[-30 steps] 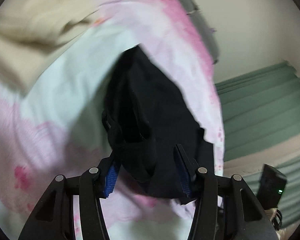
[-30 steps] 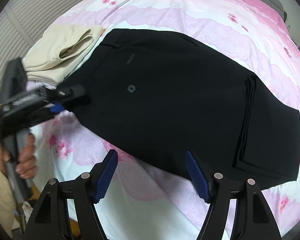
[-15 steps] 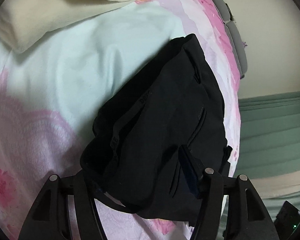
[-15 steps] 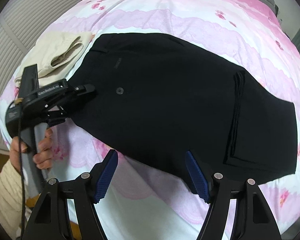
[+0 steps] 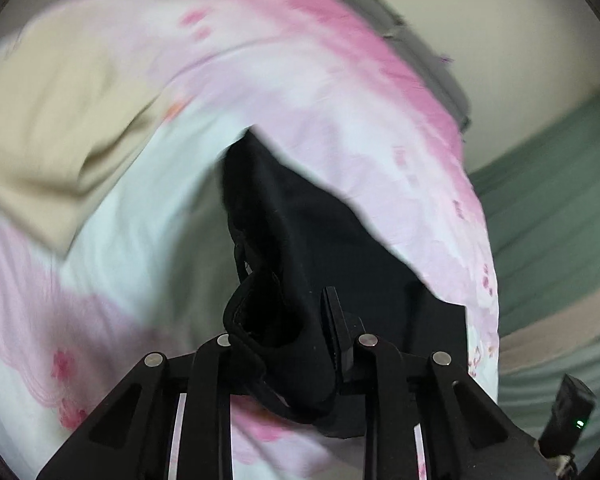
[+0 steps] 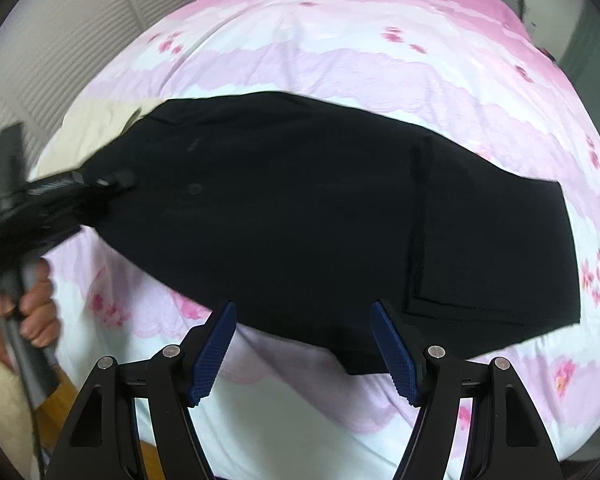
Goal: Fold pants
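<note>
Black pants [image 6: 320, 216] lie partly folded on a pink and white bedspread [image 6: 340, 40], the legs doubled over at the right. My left gripper [image 5: 288, 340] is shut on the waistband end of the pants [image 5: 300, 248] and lifts it off the bed; it also shows in the right wrist view [image 6: 100, 182], held by a hand at the left. My right gripper [image 6: 304, 348] is open and empty, hovering just above the near edge of the pants.
Folded beige clothing [image 5: 52, 120] lies on the bed beyond the waistband end, and it also shows in the right wrist view [image 6: 96, 120]. A white slatted wall [image 6: 60, 20] runs along the left. A green striped surface [image 5: 560, 200] lies beside the bed.
My left gripper has lifted and swung with the waistband end, bunching the fabric. The right gripper has moved slightly closer to the near edge of the pants, still open.
</note>
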`<state>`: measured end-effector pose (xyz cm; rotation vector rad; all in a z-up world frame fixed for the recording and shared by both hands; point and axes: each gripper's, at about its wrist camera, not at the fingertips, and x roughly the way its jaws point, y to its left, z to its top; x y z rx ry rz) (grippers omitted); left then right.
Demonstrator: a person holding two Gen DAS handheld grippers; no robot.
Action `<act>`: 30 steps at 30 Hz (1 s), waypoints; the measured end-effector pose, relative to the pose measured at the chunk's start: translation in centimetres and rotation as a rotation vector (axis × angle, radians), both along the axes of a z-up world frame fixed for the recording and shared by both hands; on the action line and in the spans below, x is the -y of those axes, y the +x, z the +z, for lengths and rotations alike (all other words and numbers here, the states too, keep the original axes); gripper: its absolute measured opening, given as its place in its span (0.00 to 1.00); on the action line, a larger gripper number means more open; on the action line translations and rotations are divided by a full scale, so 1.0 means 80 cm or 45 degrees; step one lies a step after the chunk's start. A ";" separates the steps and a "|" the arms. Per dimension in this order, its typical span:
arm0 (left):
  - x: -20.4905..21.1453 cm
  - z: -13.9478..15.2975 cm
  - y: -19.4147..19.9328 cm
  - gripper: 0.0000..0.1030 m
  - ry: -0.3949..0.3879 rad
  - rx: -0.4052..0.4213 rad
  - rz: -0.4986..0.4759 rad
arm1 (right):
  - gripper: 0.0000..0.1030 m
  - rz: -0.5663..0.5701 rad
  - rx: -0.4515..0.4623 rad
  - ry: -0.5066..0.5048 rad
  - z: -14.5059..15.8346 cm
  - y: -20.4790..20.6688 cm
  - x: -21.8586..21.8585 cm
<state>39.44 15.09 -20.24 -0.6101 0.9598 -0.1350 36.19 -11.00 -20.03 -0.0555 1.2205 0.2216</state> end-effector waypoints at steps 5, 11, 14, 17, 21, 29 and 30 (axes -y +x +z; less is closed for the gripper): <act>0.092 0.092 0.008 0.24 0.170 0.183 -0.174 | 0.68 -0.103 0.066 0.028 0.027 -0.005 0.066; 0.231 0.157 0.025 0.24 0.270 0.293 -0.350 | 0.68 -0.260 0.141 0.093 0.058 -0.014 0.190; 0.308 0.165 0.041 0.24 0.296 0.293 -0.420 | 0.68 -0.298 0.159 0.100 0.064 -0.021 0.252; 0.381 0.156 0.051 0.24 0.315 0.284 -0.490 | 0.68 -0.346 0.178 0.103 0.066 -0.030 0.314; 0.479 0.111 0.067 0.24 0.290 0.230 -0.604 | 0.68 -0.427 0.173 0.084 0.062 -0.047 0.395; 0.653 -0.036 0.069 0.23 0.477 0.002 -0.851 | 0.68 -0.578 0.078 0.022 0.028 -0.082 0.523; 0.667 -0.046 0.063 0.23 0.515 -0.013 -0.877 | 0.68 -0.590 0.065 0.015 0.022 -0.086 0.533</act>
